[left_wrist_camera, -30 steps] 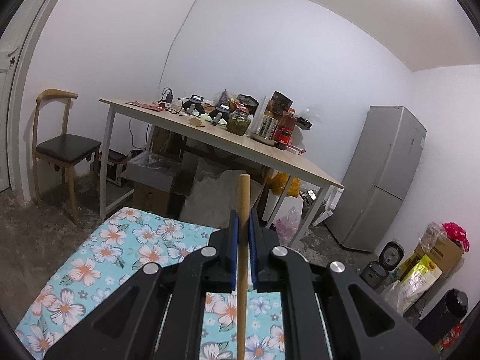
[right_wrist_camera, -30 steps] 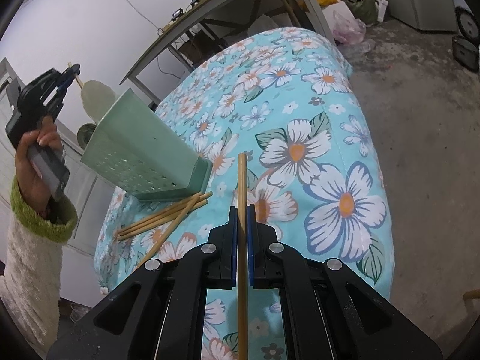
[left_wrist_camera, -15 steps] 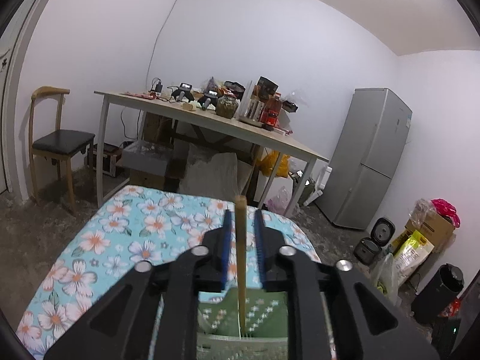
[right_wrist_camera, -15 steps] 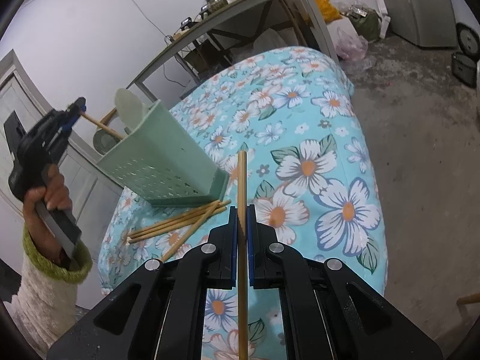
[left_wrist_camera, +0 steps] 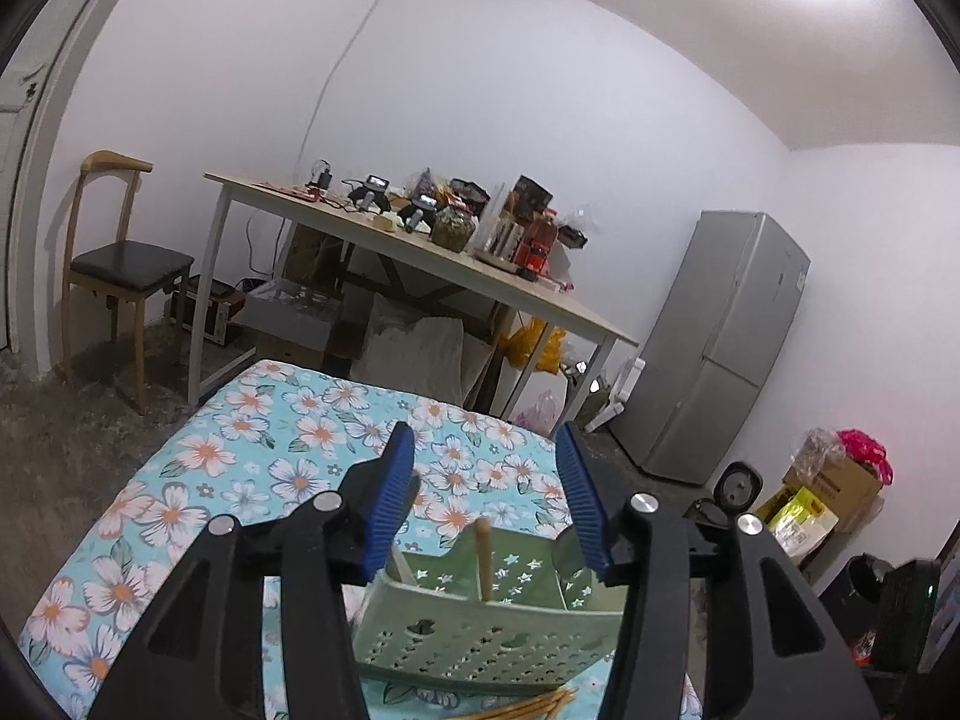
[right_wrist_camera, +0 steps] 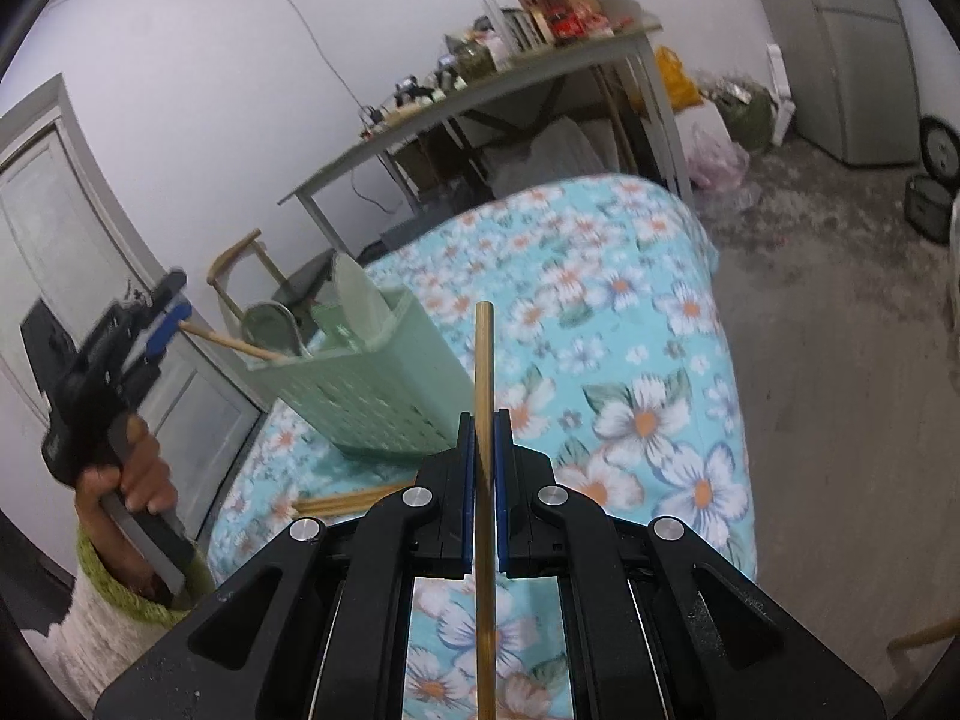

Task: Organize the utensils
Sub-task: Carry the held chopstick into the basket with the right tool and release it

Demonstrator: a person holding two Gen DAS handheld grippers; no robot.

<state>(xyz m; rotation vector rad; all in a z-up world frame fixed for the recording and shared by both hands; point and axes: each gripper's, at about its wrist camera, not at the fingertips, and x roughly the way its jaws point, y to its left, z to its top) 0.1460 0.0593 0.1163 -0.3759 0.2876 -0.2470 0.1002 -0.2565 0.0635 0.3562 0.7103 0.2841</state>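
Floral blue tablecloth carries a perforated green plastic utensil caddy holding one wooden chopstick; left gripper gapes empty above, right gripper clamps another bamboo chopstick.

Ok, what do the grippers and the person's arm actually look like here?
Both the left gripper and the right gripper are matte black with silver pivot bolts and ribbed blue finger pads. The left hand is bare, above a fuzzy white sleeve with a green cuff.
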